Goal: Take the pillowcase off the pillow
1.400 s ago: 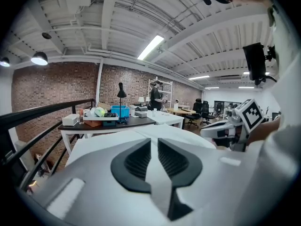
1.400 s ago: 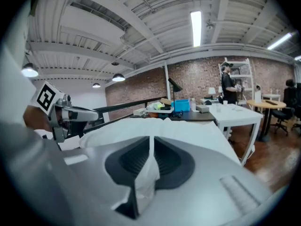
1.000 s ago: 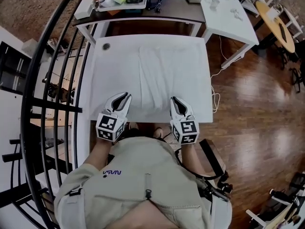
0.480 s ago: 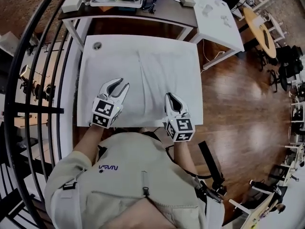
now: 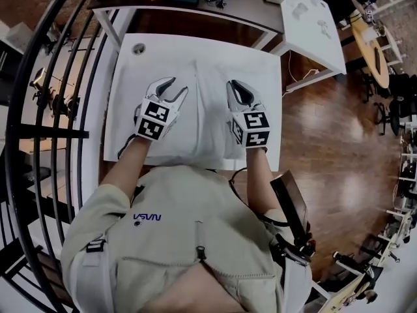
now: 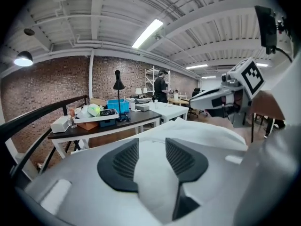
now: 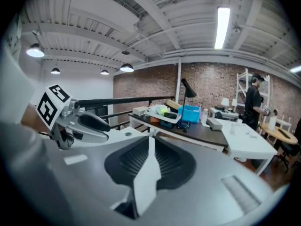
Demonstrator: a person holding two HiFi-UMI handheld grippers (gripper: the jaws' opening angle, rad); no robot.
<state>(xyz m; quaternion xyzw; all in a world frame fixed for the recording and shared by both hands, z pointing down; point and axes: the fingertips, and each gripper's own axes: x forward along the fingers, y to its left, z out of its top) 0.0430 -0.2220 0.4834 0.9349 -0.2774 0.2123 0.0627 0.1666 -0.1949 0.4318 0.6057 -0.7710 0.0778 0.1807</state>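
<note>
A white pillow in its white pillowcase [image 5: 218,119] lies on the white table [image 5: 124,96]. My left gripper [image 5: 179,85] hovers at the pillow's left edge; its jaws have just been opening and stand apart, with white cloth [image 6: 155,173] showing loosely in the gap, not pressed by the pads [image 6: 124,161]. My right gripper [image 5: 233,87] is over the pillow's right half, shut on a thin fold of the pillowcase [image 7: 146,178] that stands up between its pads. Each gripper shows in the other's view: the right gripper [image 6: 221,95] and the left gripper [image 7: 80,121].
A dark desk [image 5: 195,8] with a tray and boxes stands behind the table, and a white table [image 5: 313,18] at the back right. A black railing [image 5: 39,109] runs along the left. A round hole [image 5: 138,49] is in the table's far left corner. A person [image 6: 161,84] stands far off.
Both grippers have moved from the table's near edge farther out over the pillow. The left jaws have spread wider. The right gripper stays closed and has risen.
</note>
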